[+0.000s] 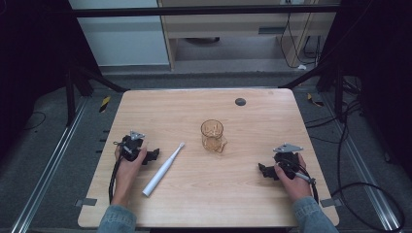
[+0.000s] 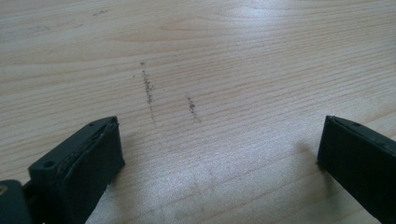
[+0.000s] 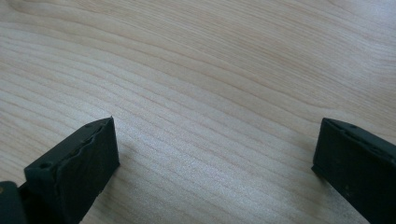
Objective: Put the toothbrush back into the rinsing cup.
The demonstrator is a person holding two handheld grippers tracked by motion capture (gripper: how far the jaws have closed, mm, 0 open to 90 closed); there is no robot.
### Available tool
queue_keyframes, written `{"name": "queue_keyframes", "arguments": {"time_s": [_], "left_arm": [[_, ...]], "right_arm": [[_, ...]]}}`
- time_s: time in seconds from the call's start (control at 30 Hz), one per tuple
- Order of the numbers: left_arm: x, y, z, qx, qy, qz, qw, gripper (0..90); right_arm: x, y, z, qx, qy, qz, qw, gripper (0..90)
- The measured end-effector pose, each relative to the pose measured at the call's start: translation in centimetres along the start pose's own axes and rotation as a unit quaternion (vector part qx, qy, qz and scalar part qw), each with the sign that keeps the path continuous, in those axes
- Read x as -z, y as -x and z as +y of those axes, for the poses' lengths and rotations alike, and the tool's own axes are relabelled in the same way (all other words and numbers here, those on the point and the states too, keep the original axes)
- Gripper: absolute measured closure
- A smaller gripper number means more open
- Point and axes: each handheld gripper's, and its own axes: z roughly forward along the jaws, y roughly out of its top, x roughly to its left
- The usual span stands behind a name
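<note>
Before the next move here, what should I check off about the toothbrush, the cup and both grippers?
1. Left gripper open, nothing between its fingers: ok.
2. Right gripper open and empty: ok.
3. Toothbrush lying flat on the table, free of both grippers: ok.
4. Cup upright, apart from the toothbrush: ok.
5. Cup empty: cannot tell.

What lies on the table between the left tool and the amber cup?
In the high view, a white electric toothbrush lies aslant between the left tool and the amber cup.
</note>
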Motion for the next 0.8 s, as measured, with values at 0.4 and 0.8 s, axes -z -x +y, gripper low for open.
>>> {"name": "queue_keyframes", "arguments": {"time_s": [0.4,0.8], "left_arm": [[1.3,-0.3,0.3,0.015,0.038,0.011,0.9991,4.6],[4.8,0.4,0.1,-0.008,0.041,-0.004,0.9991,4.5]], "right_arm": [[0.0,0.0,0.0,0.000,0.001,0.000,1.0000,0.3],[0.0,0.1,0.0,0.002,0.001,0.002,1.0000,0.3]]}}
